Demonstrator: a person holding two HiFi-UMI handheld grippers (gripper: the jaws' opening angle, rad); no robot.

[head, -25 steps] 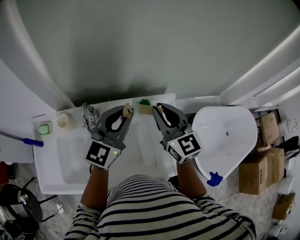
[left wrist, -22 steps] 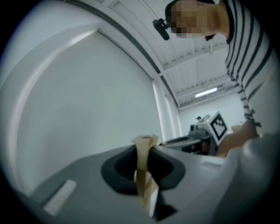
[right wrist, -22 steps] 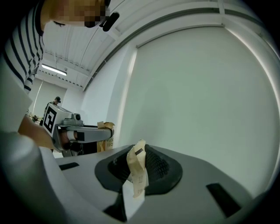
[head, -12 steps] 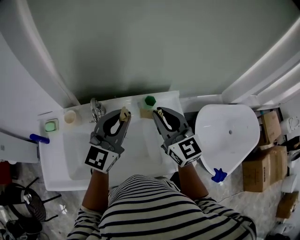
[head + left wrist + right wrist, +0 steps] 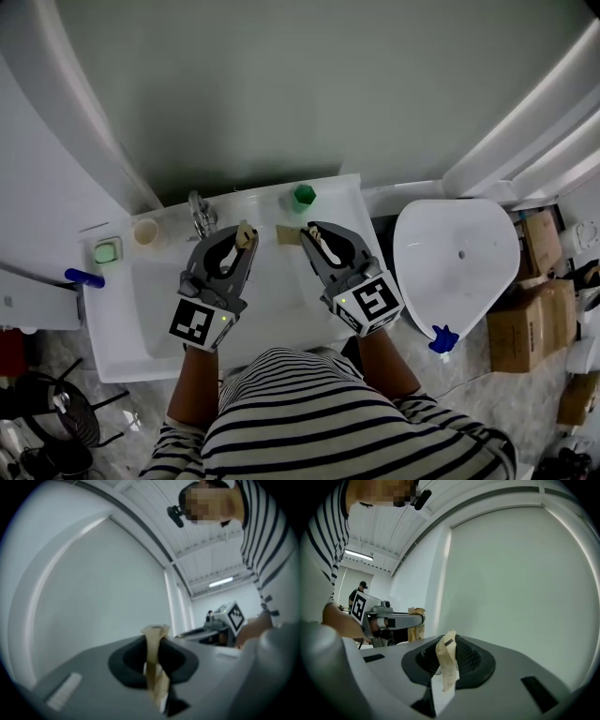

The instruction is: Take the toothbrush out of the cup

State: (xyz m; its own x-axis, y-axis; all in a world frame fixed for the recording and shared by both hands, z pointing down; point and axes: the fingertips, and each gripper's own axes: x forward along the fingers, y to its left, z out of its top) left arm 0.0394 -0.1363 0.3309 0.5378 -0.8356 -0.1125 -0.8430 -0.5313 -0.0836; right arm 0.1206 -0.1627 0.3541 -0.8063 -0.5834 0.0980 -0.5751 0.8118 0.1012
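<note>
Left gripper and right gripper hover over the sink, jaws closed together, empty. Beige cup stands left of the faucet, green cup to its right. Toothbrush not discernible; step unsettled.

Glossy white sink, shiny metal tap, matt brown cardboard boxes

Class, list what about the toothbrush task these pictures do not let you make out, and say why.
1. Toothbrush: none discernible in the beige cup or the green container; both are too small in the head view.
2. Sink: missing from both gripper views, which face the wall.
3. Tap: partly covered by the left gripper in the head view.
</note>
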